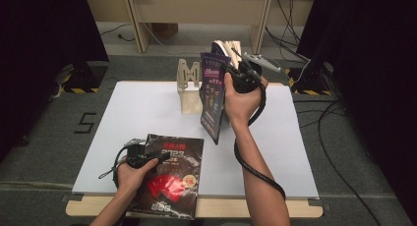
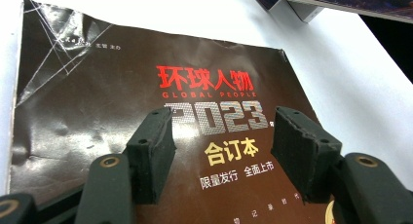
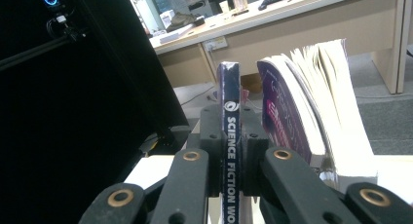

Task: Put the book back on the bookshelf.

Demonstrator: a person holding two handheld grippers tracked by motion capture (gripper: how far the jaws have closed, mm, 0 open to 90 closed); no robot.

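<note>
Upright between the pads of the right gripper (image 3: pixel 229 160) stands a thin purple magazine (image 3: pixel 230 136), clenched by its spine, which reads "SCIENCE FICTION WO" before the letters run out of sight. From the high view the same magazine (image 1: pixel 214 96) hangs in the air above the far middle of the white table (image 1: pixel 137 113), its cover facing left, just beside a wooden rack (image 1: pixel 189 88). In that rack stands a second purple magazine (image 3: pixel 287 117), its pages fanned open; its cover writing is too blurred to read. Nearer the person, a dark magazine (image 2: pixel 146 112) lies flat at the table's front edge. Its cover carries red Chinese characters over "GLOBAL PEOPLE", a silver "2023" and yellow characters below. The left gripper (image 2: pixel 221 151) hovers low over this cover with its jaws released and well apart, nothing between them.
</note>
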